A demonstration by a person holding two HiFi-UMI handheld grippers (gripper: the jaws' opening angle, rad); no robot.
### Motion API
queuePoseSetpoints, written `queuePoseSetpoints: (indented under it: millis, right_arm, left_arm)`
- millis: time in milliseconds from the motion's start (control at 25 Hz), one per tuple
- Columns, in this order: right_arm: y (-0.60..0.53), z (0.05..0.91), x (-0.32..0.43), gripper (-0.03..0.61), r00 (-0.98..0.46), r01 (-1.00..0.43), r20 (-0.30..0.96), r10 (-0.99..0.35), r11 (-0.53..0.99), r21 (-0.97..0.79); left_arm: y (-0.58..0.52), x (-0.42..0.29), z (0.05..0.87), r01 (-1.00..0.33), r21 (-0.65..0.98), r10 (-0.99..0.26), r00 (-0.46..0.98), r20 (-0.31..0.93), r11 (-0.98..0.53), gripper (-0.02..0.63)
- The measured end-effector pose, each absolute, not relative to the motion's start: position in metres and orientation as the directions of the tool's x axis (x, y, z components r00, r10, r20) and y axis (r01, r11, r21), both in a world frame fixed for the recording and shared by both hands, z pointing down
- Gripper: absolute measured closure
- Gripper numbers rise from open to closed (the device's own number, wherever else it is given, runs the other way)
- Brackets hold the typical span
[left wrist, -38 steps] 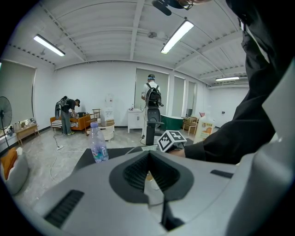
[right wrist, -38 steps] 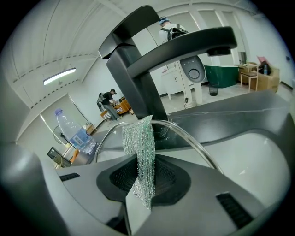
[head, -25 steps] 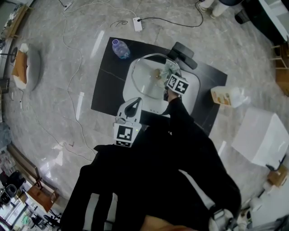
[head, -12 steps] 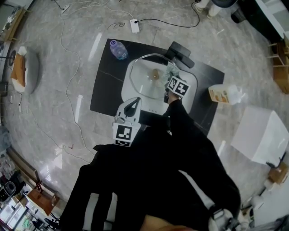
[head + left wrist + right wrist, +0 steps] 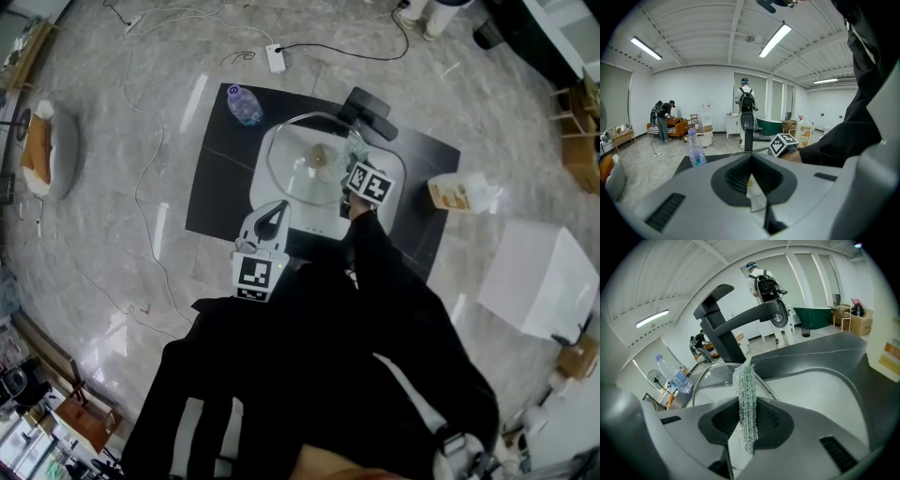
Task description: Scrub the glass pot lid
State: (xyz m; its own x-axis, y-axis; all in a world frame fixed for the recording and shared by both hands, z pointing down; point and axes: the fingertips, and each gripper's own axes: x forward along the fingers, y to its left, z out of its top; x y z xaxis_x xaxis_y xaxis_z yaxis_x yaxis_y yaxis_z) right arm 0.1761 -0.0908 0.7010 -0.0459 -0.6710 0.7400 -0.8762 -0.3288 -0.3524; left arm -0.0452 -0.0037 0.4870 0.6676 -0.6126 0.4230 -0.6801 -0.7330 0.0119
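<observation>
Grips a green mesh scrubber (image 5: 746, 394) in the right gripper (image 5: 749, 427), jaws pressed on its lower part, the strip standing upright with its long axis running out along them. Carries nothing identifiable in the left gripper (image 5: 751, 177), jaws drawn in to a thin pale slit.

Finds the glass pot lid (image 5: 295, 176) inside the white sink (image 5: 323, 223), on the black mat (image 5: 216, 187), below the black faucet (image 5: 370, 108).

Places the lid ahead and to the left of the right gripper, with the metal rim (image 5: 712, 367) arcing just behind the scrubber's tip; cannot tell whether scrubber and glass touch. Offers no long axis in the lid itself, being round. Points its knob (image 5: 319, 155) upward, outer face toward the head view, probably a little tilted.

Makes the right gripper the nearer of the 2, right at the lid's right edge. Sets the left gripper at the sink's near rim, aimed toward the lid yet apart from it.

Calls, most likely, for a short push forward and left to bring the scrubber flat onto the glass near the knob.
</observation>
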Motion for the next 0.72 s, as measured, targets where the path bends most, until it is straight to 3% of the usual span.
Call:
queuePoseSetpoints:
  millis: [720]
  right_arm:
    - [-0.12, 0.689, 0.071, 0.511, -0.213, -0.903, 0.709, -0.673, -0.141, -0.405]
  left_arm:
    - [-0.005, -0.079, 0.486, -0.751, 0.001, -0.679, 0.598, 0.425, -0.661, 0.611]
